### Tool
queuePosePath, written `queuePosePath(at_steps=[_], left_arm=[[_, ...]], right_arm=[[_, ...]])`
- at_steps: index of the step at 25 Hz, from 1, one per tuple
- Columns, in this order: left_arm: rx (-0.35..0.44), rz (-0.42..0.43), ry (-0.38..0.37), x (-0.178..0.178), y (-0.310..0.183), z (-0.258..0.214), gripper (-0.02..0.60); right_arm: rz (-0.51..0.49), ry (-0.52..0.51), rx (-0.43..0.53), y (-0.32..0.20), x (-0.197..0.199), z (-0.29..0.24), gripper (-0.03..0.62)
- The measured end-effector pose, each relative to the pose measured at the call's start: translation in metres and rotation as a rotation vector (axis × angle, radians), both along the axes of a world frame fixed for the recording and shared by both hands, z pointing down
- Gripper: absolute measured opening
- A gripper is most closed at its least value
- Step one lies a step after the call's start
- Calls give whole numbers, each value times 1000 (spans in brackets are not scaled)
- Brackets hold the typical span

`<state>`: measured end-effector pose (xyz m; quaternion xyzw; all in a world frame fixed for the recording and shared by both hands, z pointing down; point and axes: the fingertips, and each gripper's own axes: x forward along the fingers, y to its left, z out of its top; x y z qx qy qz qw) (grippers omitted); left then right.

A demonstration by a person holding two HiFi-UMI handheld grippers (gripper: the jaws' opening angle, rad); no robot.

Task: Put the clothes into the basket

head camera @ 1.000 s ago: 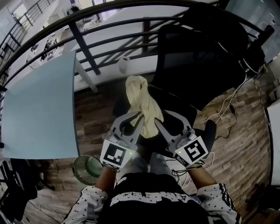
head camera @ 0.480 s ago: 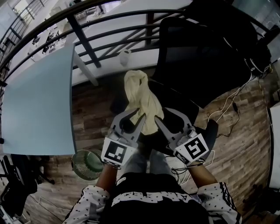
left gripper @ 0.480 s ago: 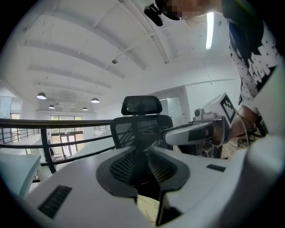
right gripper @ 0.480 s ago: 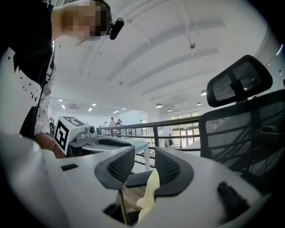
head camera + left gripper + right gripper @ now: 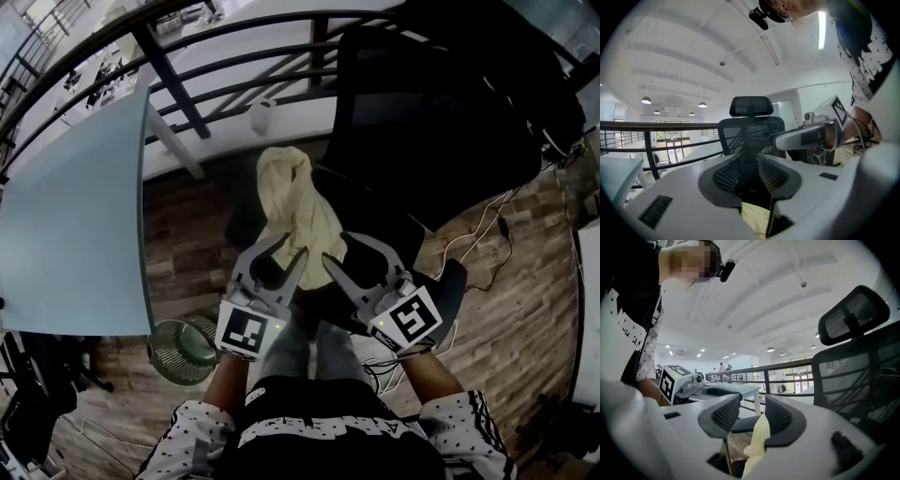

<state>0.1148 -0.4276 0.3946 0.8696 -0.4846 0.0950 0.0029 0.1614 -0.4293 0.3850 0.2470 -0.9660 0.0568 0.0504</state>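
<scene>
Left gripper (image 5: 292, 248), right gripper (image 5: 337, 251): pale grey moulded shells with curved jaws. Pads (image 5: 725, 172) are dark with a fine grid texture. Each gripper carries a white cube with black square markers: left cube (image 5: 246, 330), right cube (image 5: 410, 320). There is a small green light (image 5: 279, 327) beside each cube. Sleeves (image 5: 192, 441): white with black dots. Top (image 5: 328, 427): black, white lettering across the chest.

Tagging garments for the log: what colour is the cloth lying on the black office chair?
Pale yellow cloth, plain; clearest in the head view.

Black office chair (image 5: 422, 122), pale table (image 5: 66, 234) (railing (image 5: 172, 84) behind both).
</scene>
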Motion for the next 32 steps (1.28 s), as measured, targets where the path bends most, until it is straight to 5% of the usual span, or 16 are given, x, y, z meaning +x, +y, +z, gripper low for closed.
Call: queuePosePath(at_steps=[10, 32], left_arm=[[-17, -6, -60, 1, -8, 43, 161], [-191, -105, 1, -8, -36, 163, 175]], right_arm=[[30, 9, -48, -22, 11, 41, 161], [50, 87, -154, -67, 21, 147, 170]])
